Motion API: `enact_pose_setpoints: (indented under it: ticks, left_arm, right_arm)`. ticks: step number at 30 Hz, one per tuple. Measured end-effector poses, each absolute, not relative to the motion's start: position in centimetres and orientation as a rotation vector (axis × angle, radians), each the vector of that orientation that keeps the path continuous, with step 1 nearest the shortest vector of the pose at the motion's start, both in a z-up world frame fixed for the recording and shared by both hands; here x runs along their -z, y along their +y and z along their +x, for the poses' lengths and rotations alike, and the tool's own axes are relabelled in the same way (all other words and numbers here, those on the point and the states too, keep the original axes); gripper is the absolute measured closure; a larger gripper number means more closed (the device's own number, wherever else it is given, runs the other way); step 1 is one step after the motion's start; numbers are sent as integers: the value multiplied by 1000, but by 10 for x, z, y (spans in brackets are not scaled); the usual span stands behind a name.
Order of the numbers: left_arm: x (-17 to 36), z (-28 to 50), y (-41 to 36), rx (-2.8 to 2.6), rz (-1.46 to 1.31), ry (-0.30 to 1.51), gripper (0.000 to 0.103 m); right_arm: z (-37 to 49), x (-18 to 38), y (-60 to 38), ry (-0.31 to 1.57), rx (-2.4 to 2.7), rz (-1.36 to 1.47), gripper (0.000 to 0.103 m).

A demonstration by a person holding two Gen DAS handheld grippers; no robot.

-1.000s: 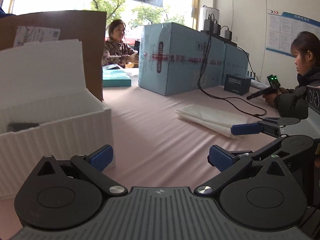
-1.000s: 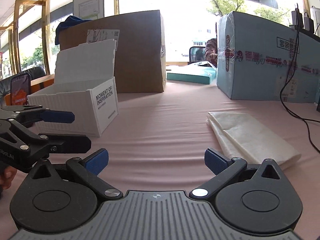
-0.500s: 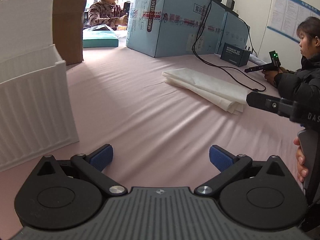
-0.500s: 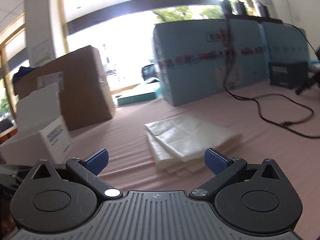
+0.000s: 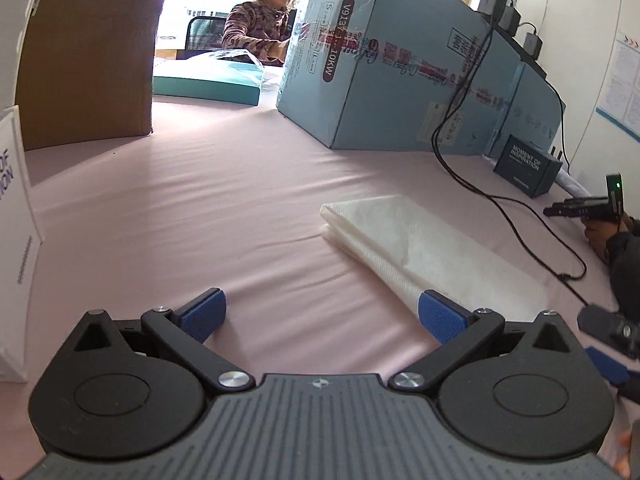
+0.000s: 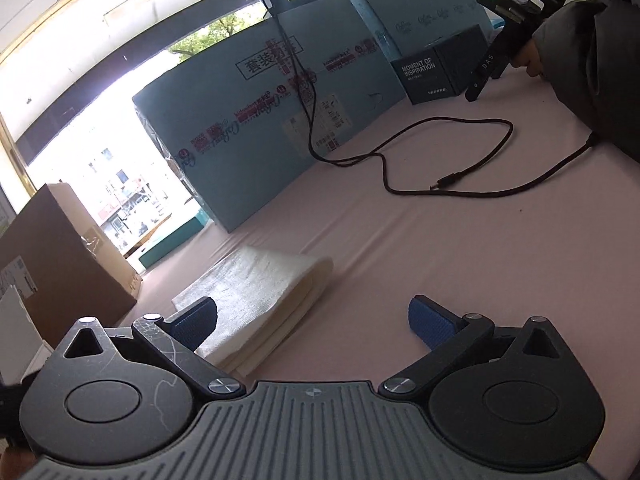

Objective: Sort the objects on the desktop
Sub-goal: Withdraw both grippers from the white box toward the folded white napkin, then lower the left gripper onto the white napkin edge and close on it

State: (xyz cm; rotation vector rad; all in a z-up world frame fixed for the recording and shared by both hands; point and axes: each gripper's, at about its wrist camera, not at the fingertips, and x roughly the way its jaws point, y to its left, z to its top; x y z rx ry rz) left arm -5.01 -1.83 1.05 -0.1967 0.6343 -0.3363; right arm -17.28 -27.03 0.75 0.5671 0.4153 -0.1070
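left tool point(image 5: 322, 314) released, level | right tool point(image 6: 312, 318) released, tilted, beside folded cloth point(image 6: 264, 292)

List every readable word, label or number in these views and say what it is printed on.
"MOMENT OF INSPIRATION": small dark box, white letters.
"10KW": dark oval label on the big light-blue carton; the code beside it is too uncertain to read.
"DAS": black handle of another person's device.
"OF" and "...ON": cut-off text on the white box.
Red tape print, shipping stickers, wall poster: too small or blurred.
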Motion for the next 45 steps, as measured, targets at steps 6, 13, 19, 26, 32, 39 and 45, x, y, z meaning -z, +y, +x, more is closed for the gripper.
enact_pose_setpoints:
  ticks: [6, 13, 19, 26, 32, 39, 45]
  left_arm:
    - [-9, -12, -39, 390, -260, 632, 0]
    - [-7, 10, -75, 488, -147, 664, 0]
    - [-7, 13, -76, 570, -156, 685, 0]
    - [-7, 23, -54, 630, -311, 723, 0]
    - [-8, 20, -54, 626, -312, 721, 5]
    - [-4, 29, -32, 592, -483, 747, 29]
    - [0, 35, -26, 545, -528, 763, 59]
  right_arm:
    - [-164, -10, -261, 462, 124, 498, 0]
    - [-152, -10, -255, 504, 133, 445, 0]
    - [-150, -3, -275, 423, 70, 624, 0]
    - [-138, -7, -268, 460, -1, 588, 0]
    - [-132, -9, -260, 487, 17, 534, 0]
    - [-114, -6, -270, 454, -7, 620, 0]
    - [-99, -7, -267, 470, -17, 597, 2]
